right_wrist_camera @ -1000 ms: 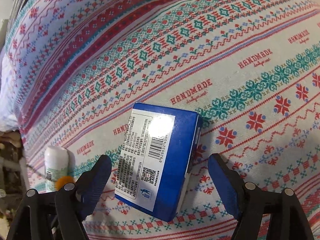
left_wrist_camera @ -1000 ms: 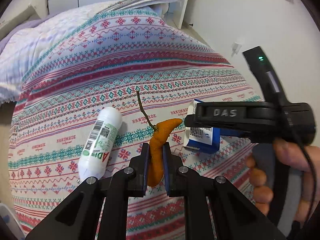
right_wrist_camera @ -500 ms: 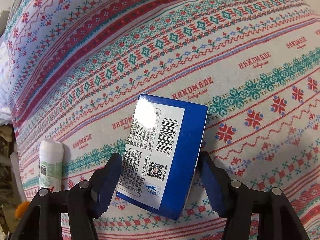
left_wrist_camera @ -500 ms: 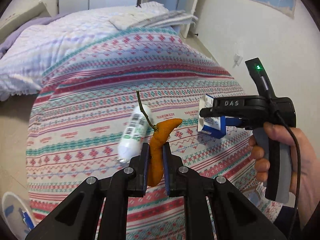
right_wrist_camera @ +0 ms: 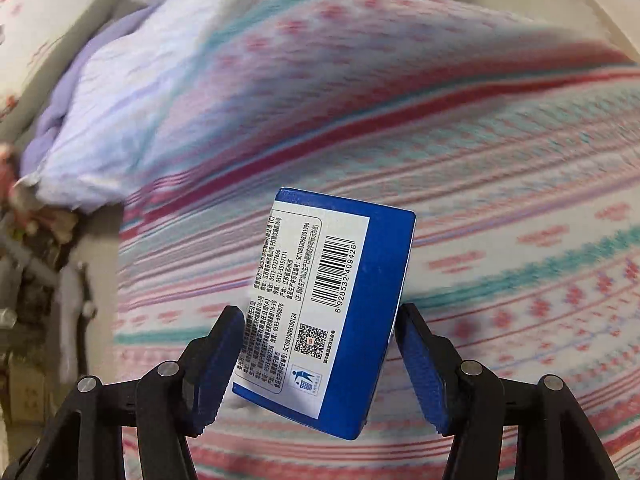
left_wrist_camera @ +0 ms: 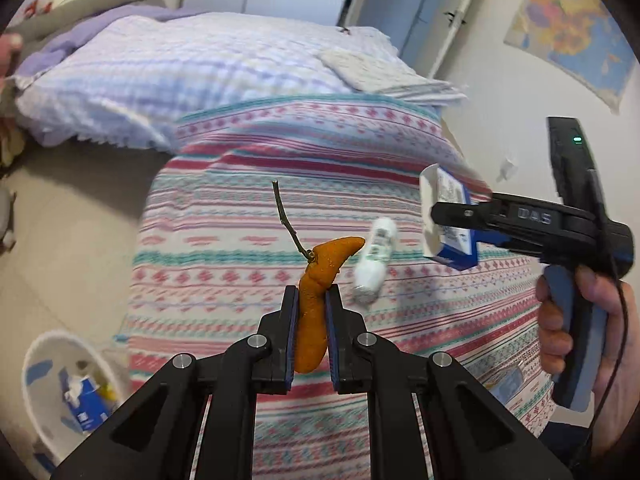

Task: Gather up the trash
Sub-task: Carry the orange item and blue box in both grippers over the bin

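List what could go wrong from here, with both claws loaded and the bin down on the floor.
1. The orange peel is pinched only at its lower part by the left claw; its curled top and twig could swing and work loose.
2. The blue carton sits tilted in the right claw, so it may twist out.
3. The white bin is low at the bed's edge; a drop could miss.

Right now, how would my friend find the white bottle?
Find the bed with the striped blanket. The white bottle lies on it, between the orange peel and the blue box. It alone is round, white, and not held by any tongs.
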